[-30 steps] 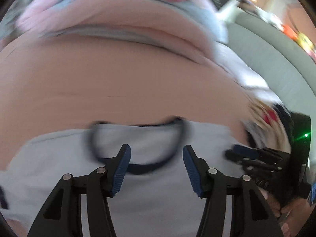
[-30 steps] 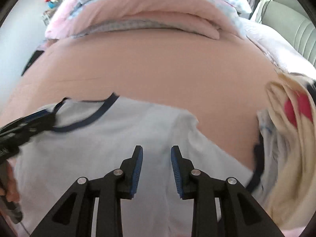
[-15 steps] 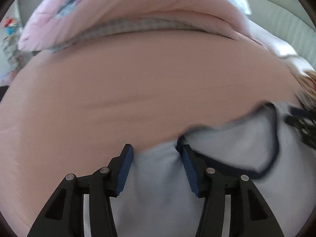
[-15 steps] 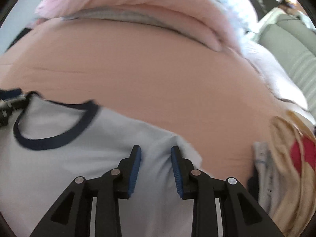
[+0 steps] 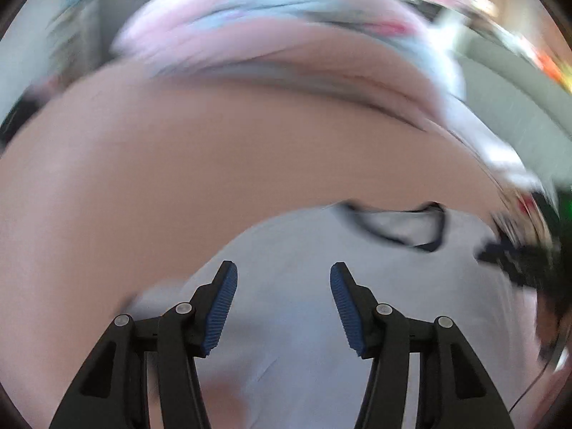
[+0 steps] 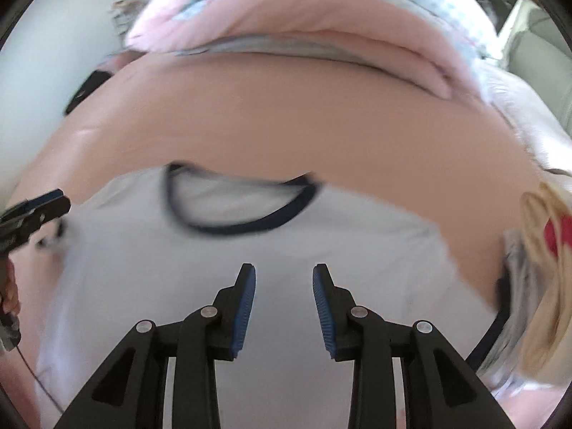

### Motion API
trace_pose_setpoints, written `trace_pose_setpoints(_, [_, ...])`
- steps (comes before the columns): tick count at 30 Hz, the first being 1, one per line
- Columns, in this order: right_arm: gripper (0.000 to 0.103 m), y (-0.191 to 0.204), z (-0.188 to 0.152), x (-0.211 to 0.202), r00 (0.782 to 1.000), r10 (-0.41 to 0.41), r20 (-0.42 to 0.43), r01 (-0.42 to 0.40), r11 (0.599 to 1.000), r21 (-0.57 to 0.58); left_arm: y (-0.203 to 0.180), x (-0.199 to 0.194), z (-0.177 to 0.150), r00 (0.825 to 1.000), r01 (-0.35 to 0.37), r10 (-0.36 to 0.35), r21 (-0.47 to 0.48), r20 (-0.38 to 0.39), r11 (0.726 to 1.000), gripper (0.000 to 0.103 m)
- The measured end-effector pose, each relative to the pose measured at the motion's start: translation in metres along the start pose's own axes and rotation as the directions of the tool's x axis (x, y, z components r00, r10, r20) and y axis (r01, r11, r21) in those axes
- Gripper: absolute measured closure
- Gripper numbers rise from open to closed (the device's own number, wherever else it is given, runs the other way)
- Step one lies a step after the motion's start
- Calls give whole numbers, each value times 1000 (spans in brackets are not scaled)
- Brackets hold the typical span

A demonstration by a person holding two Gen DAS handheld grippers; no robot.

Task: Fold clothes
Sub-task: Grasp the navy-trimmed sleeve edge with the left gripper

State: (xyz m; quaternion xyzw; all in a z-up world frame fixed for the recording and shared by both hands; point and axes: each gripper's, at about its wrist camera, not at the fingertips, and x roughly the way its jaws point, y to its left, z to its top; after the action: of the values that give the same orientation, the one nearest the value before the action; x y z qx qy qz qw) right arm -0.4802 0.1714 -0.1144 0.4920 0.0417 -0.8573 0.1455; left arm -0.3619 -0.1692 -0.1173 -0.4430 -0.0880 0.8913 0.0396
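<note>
**Shirt Spread Flat, Both Tongs Empty and Repositioned**

The white T-shirt (image 6: 250,286) with the dark-trimmed collar (image 6: 243,227) lies flat on the peach bed sheet (image 6: 286,132), near the sheet's front edge, collar toward the pillows (image 6: 304,7).

What has changed:
- A second ago my left tongs (image 5: 282,307) hung right over the collar. Half a second ago they sat at the shirt's left shoulder edge. Now they hang over the left part of the body, and the collar sits up and to the right in the left wrist view.
- My right tongs (image 6: 284,307) have shifted from the right shoulder edge toward the shirt's centre, just below the collar.
- The right jaws have just been opening a little. Nothing lies between them but air above the cloth.

State of the tongs:
- Left: about half open, gripping nothing.
- Right: narrower gap, also gripping nothing.
- No pad presses cloth in either view.

Meaning for the task: I judge that the spreading step is done and no fold has begun. The shirt shows both shoulders flat, and neither side is turned over. Both tongs look to be seeking a grip point for the first fold.

A heap of other clothes (image 6: 536,268), cream with a red patch, waits at the right edge of the sheet.

Writing and labels: none can be read. The shirt front shows no print, and both views are blurred by motion.
</note>
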Motion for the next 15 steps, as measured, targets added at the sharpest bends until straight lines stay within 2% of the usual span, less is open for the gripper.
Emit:
trace_pose_setpoints(2, [70,27,0,4,999,29,-14,-29,999,-33,26,-8,-16,1000,-9,9,-58,-8,998,52])
trace_pose_setpoints(4, [70,54,-2,6,999,40,-29,-42,997,-72,30,-12,-26,1000,-25,25,-18,4,1000,52])
trace_pose_setpoints(6, [70,87,3,13,998,53,-38,-57,992,-115,27,-8,-28,997,-82,82,32,9,996,52])
trace_pose_setpoints(7, [70,103,7,17,997,61,-41,-66,989,-132,30,-5,-29,998,-54,55,35,-14,998,52])
trace_pose_setpoints(9, [70,135,13,24,996,76,-47,-83,983,-165,41,4,-31,996,48,-47,8,-80,999,52])
trace_pose_setpoints(12, [70,175,29,42,990,120,-73,-132,973,-189,54,12,-35,975,171,-174,-34,-138,985,54])
trace_pose_setpoints(15, [70,206,40,53,985,140,-99,-159,963,-218,55,4,-29,945,279,-274,0,-177,960,54])
